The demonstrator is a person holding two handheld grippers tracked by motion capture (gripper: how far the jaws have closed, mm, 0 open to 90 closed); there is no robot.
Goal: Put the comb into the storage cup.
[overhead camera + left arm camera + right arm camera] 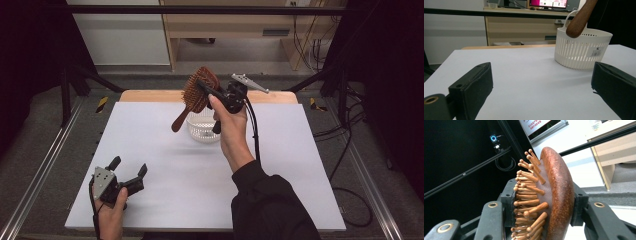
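From above, the right gripper (207,91) holds the wooden hairbrush (196,95) aloft by its head, handle angled down over the white basket (202,129) on the table (165,165). The left gripper (129,167) rests near the front-left corner, jaws spread wide. Left gripper view: nothing between its jaws, basket ahead, brush handle hanging above the rim. Right gripper view: jaws clamp bristles and back.
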